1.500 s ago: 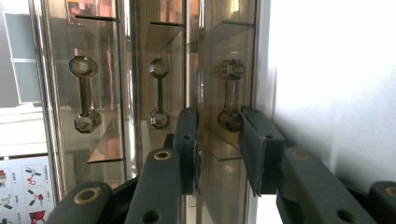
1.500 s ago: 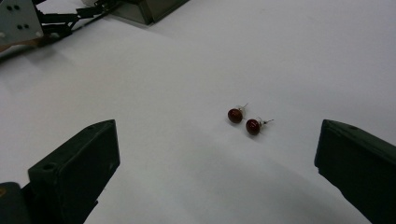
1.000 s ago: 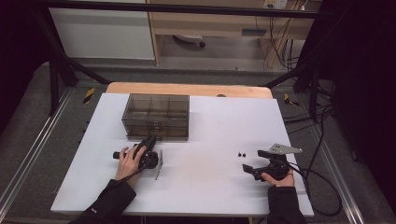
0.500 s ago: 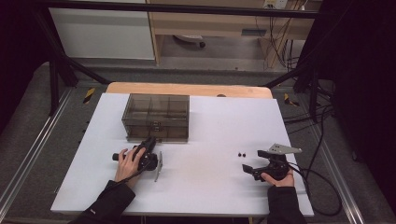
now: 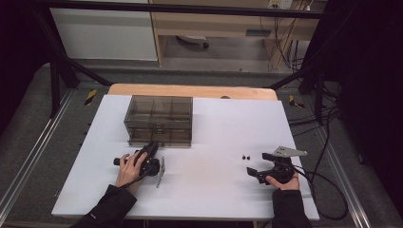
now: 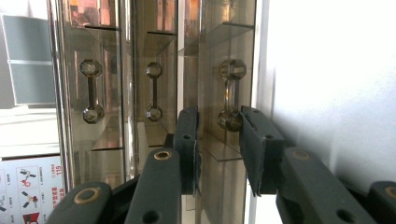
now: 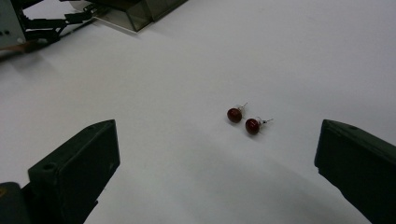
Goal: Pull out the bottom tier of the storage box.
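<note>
High view, drawer box: a smoky see-through drawer box stands on the white worktop toward its far left corner, front facing the person.
High view, left gripper: the left gripper lies right up at the box's near face, low down, held in the left hand.
High view, right gripper: the right gripper rests near the right edge, well apart from the box, pointing leftwards across the worktop.
High view, earrings: two small dark earrings lie just beyond the right gripper's tip.
Left gripper view, handle: the camera is rolled on its side (the worktop shows as a white wall at right). The drawer handle nearest the worktop has its lower knob between the two pads.
Left gripper view, jaws: partly closed, one each side of that knob; I cannot tell whether they press on it.
Left gripper view, key relation: the handle's long axis runs along the drawer front and across the pads' gap, so a squeeze and a straight pull back should open that bottom drawer, I'd judge.
Right gripper view, jaws: wide apart, nothing between them.
Right gripper view, earrings: the two red studs lie ahead, right of centre, side by side.
</note>
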